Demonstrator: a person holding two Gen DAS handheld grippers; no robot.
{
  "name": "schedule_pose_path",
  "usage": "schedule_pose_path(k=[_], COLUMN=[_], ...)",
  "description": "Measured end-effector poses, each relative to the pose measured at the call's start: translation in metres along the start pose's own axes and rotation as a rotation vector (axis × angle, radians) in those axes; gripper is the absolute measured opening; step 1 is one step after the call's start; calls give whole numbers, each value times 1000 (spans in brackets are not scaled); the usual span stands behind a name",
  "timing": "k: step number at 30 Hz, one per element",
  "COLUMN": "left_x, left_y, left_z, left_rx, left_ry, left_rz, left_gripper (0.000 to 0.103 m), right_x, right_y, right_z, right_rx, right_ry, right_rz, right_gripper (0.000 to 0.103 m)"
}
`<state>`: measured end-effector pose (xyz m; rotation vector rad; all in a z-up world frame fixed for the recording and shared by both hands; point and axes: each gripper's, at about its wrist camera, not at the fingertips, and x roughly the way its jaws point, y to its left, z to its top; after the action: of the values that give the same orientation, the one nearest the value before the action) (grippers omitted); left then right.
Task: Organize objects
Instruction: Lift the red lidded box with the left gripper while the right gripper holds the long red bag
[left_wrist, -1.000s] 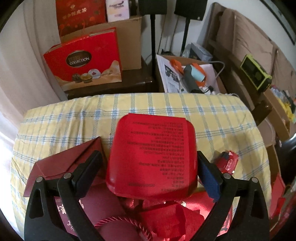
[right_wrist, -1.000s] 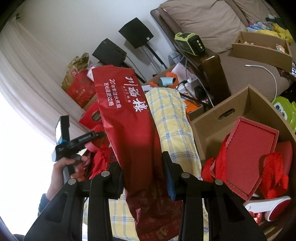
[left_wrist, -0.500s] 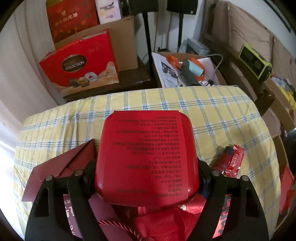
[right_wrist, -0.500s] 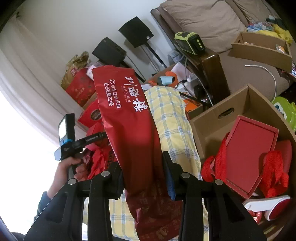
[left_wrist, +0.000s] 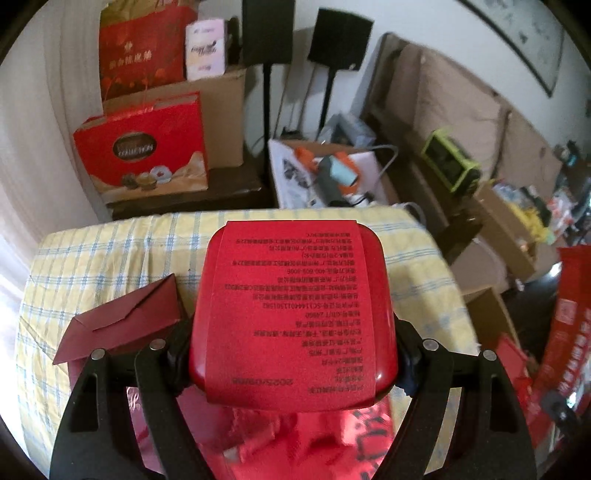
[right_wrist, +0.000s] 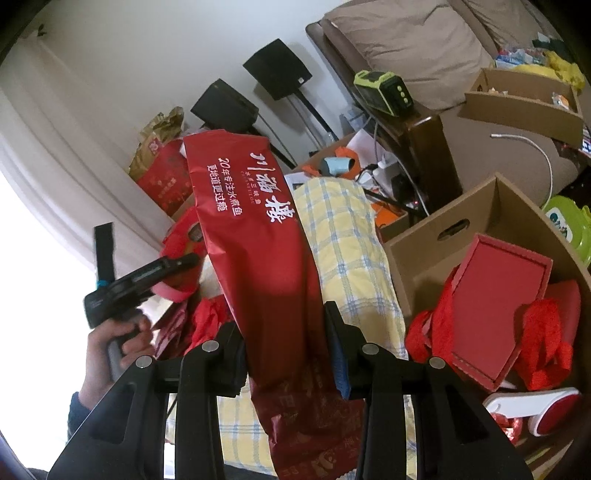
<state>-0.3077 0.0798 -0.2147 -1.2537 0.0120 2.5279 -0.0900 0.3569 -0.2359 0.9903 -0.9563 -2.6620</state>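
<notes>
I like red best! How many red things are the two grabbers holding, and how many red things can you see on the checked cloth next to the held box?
Held in grippers:
Red rounded box: 1
Red paper bag: 1
On the checked cloth:
Dark red envelope: 1
Red tissue and wrapping beneath the box is too jumbled to count.
Total: 3

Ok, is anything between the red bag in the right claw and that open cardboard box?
Nothing visible: the red bag is beside the cardboard box, whose top is open. A red tray and ribbons already lie inside.

Two close, down-tilted views over tongs
</notes>
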Motion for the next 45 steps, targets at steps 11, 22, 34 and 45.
schedule_pose_path(k=[11, 22, 34, 45], left_x=[-60, -91, -116, -135], left_y=[-13, 0, -8, -16], left_z=[-21, -64, -111, -111], left_rx=[35, -29, -32, -10], left_ry=[-84, -87, -87, -117], left_rz=[-26, -50, -69, -76], left_gripper=[79, 79, 79, 79], right_x=[-10, -25, -44, -59], right_y=[25, 38, 47, 40], right_z=[-2, -3, -14, -8], right_rx=[-68, -131, -185, -239], right_ry=[-15, -49, -62, -69], right_rz=[-39, -73, -73, -72], right_gripper=[36, 36, 36, 36])
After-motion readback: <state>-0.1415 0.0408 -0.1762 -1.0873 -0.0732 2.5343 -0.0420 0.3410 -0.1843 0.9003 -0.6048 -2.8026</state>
